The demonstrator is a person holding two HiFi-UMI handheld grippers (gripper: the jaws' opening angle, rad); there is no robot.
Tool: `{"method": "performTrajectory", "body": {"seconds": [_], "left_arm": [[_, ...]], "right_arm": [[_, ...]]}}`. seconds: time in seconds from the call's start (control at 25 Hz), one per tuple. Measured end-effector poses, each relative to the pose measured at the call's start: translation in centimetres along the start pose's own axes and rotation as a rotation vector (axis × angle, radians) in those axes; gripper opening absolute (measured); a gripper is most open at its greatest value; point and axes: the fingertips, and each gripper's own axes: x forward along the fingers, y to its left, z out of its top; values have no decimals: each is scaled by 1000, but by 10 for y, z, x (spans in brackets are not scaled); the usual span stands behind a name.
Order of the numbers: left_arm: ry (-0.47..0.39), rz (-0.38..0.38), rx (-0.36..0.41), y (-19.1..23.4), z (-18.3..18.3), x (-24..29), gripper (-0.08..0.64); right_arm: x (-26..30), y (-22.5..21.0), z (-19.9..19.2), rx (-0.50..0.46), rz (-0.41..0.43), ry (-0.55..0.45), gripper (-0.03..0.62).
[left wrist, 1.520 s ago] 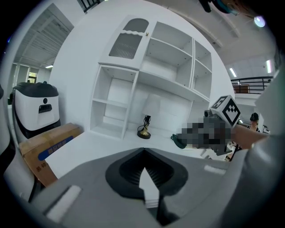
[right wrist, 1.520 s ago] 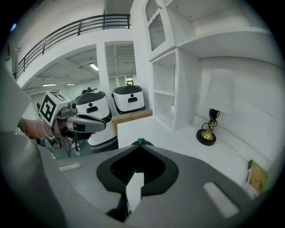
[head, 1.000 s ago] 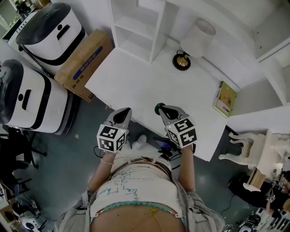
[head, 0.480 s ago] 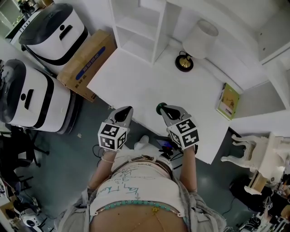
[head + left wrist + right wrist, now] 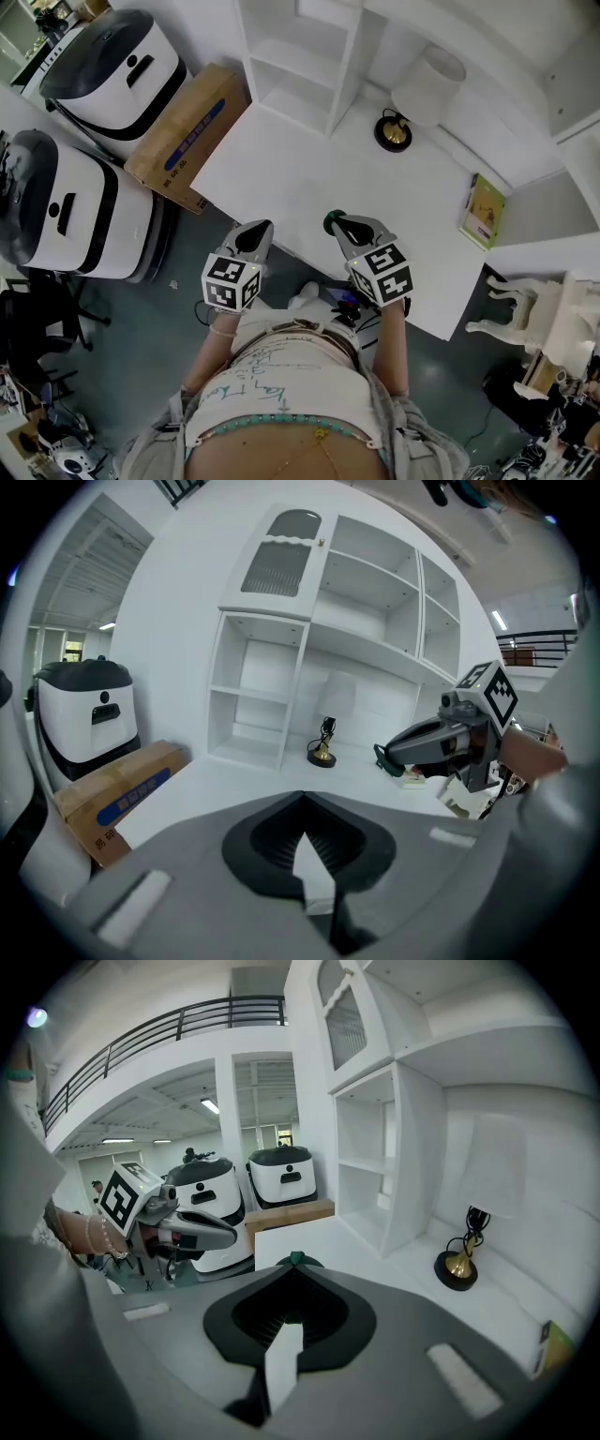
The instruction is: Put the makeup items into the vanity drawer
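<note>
My right gripper (image 5: 339, 225) hangs over the front edge of the white vanity desk (image 5: 281, 169). It is shut on a small dark green item (image 5: 329, 223), which pokes out past the jaw tips (image 5: 296, 1259). In the left gripper view the same item (image 5: 382, 759) shows at that gripper's nose. My left gripper (image 5: 255, 231) sits just off the desk's front edge, to the left, shut with nothing between its jaws (image 5: 302, 799). No drawer can be made out. Some dark things (image 5: 339, 302) lie under the desk edge by my right hand, too hidden to name.
A gold-based lamp (image 5: 394, 133) and a green book (image 5: 484, 210) stand on the desk's far side. A white shelf unit (image 5: 300, 56) rises behind. A cardboard box (image 5: 183, 136) and two white machines (image 5: 56, 206) stand left. A white ornate chair (image 5: 534, 314) is right.
The desk and its lamp have slid right in the head view. Both grippers have drifted a little left along the desk's front edge. Their jaws look the same.
</note>
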Motion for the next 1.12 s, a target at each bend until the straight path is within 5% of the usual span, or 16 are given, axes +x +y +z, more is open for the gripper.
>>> {"method": "performTrajectory", "body": {"seconds": [1.12], "left_arm": [[51,-119,35,116,-7,-11,2]], "right_arm": [[76,44,48,24,-126,40,29]]}}
